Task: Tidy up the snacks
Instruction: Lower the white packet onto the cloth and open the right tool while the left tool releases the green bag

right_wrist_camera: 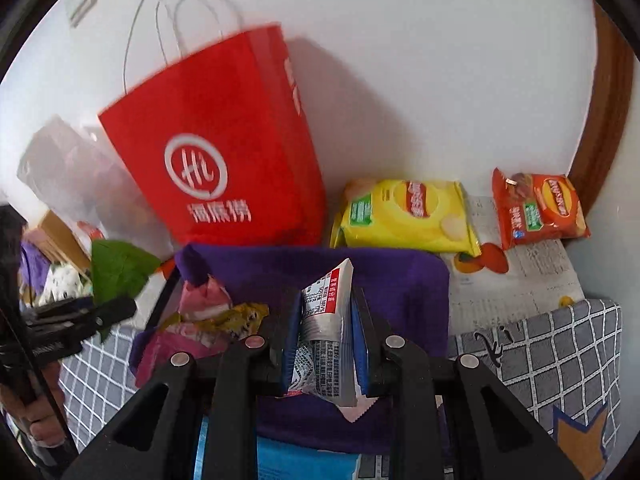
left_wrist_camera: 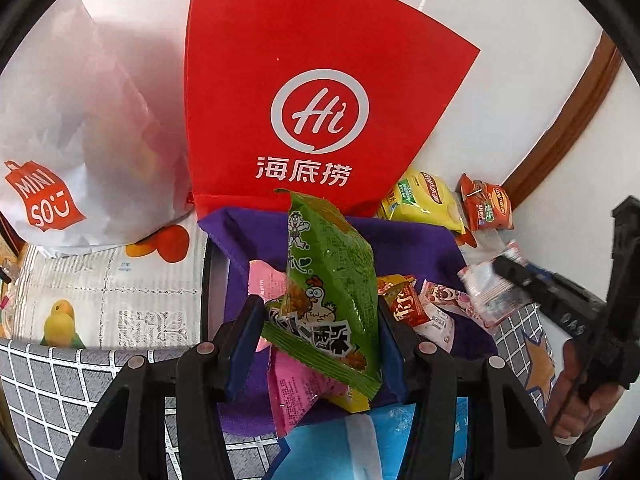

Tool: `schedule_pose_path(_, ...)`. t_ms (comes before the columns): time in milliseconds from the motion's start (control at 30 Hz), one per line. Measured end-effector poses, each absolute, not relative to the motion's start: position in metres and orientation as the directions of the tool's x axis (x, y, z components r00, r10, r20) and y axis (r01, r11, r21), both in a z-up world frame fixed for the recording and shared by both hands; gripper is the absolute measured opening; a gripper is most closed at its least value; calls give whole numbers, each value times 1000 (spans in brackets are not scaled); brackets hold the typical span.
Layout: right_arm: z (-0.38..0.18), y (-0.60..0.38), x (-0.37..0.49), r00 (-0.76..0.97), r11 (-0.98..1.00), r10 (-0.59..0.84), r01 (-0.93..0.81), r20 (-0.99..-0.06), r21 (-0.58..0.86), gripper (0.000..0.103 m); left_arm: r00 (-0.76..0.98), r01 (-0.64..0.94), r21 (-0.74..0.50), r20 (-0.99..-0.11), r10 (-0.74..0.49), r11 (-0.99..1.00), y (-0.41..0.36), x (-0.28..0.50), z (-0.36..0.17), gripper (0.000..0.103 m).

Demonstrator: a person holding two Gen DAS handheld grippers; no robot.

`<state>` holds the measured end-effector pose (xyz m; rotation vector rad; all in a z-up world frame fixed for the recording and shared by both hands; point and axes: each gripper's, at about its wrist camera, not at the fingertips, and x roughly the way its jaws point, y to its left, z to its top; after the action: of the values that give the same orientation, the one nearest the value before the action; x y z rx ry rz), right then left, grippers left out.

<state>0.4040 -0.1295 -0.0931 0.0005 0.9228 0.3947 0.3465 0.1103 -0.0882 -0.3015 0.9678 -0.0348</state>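
Lowering both packets into the purple fabric bin (left_wrist_camera: 400,240) is the step I reckon I'm on, and doing it well means getting each one right over the opening before letting go. There's already a pile of small snacks in there, so I'd aim for the bare purple patches and not drop anything on the rim.

My left gripper (left_wrist_camera: 320,336) has its jaws about a third open, clamped across the green chicken snack bag (left_wrist_camera: 332,280), which stands upright above the bin. My right gripper (right_wrist_camera: 324,332) has its jaws nearly closed, pinching a small silver-and-white packet (right_wrist_camera: 324,312), also over the bin.

Yellow chip bag (right_wrist_camera: 404,216) and orange chip bag (right_wrist_camera: 540,208) lie on the bench behind, beside the red paper bag (right_wrist_camera: 224,152).
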Motion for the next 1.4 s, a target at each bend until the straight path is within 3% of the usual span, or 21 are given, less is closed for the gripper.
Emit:
schedule_pose_path(233, -128, -101, 408, 431, 913, 287, -392, -855, 109, 24, 566, -121, -278, -808, -164, 953, 114, 346, -88, 51)
schedule_pose_path(1200, -152, -80, 410, 380, 906, 220, -421, -898, 44, 30, 551, -131, -295, -815, -177, 946, 120, 347, -90, 51)
schedule_pose_path(1400, -141, -80, 406, 407, 908, 221, -418, -886, 35, 42, 547, -125, -294, -817, -181, 948, 119, 348, -91, 51)
